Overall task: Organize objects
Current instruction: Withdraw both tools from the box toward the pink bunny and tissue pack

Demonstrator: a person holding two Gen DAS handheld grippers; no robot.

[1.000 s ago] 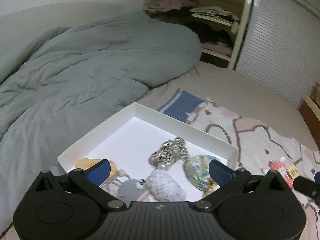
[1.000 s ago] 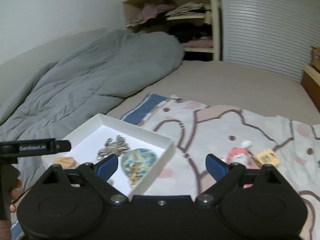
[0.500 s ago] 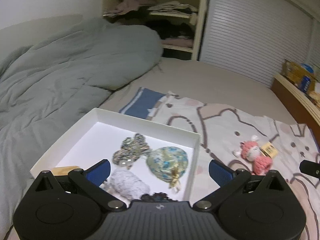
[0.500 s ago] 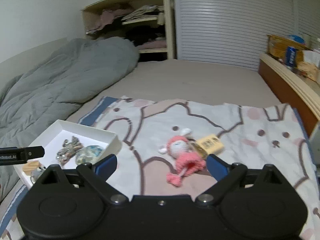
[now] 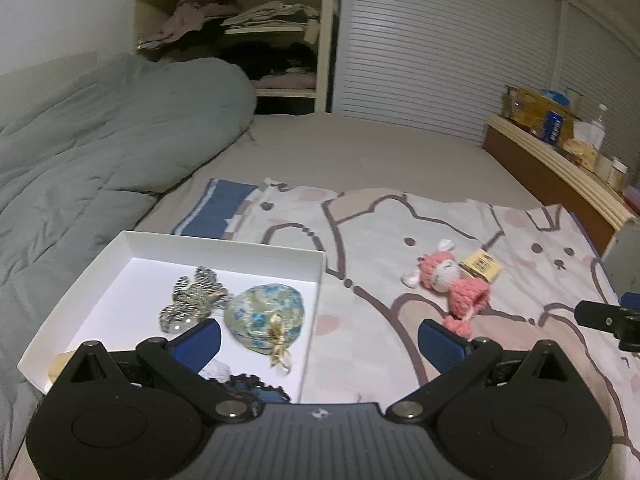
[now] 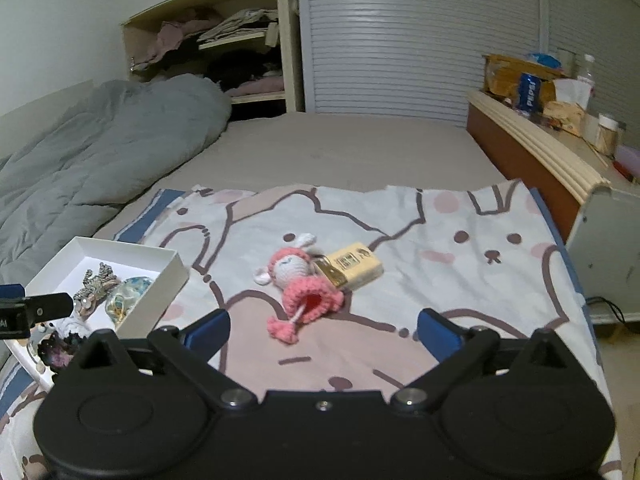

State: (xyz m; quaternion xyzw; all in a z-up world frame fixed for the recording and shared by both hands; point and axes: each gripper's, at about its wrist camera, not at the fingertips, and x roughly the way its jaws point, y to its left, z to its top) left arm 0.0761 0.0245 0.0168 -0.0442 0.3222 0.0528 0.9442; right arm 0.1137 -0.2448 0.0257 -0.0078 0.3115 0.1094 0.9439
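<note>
We are in a home bedroom. A wide bed with a beige fitted sheet [image 6: 340,148] fills the room, with a rumpled grey-green quilted duvet [image 5: 88,152] heaped along one side and a cartoon-bunny printed cloth [image 6: 400,240] spread over the near part. Against the wall stands an open cream wooden shelf unit [image 5: 240,40] stuffed with folded clothes, beside white slatted sliding closet doors [image 6: 400,40]. A brown wooden ledge with a cream top [image 6: 532,148] beside the bed holds snack packets and a blue Pepsi can [image 6: 529,90].

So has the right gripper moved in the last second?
Yes. The right gripper has swung rightward, away from the white box: earlier its fingers straddled the box's corner, and now they frame the pink crocheted doll on the bunny-print sheet.
</note>
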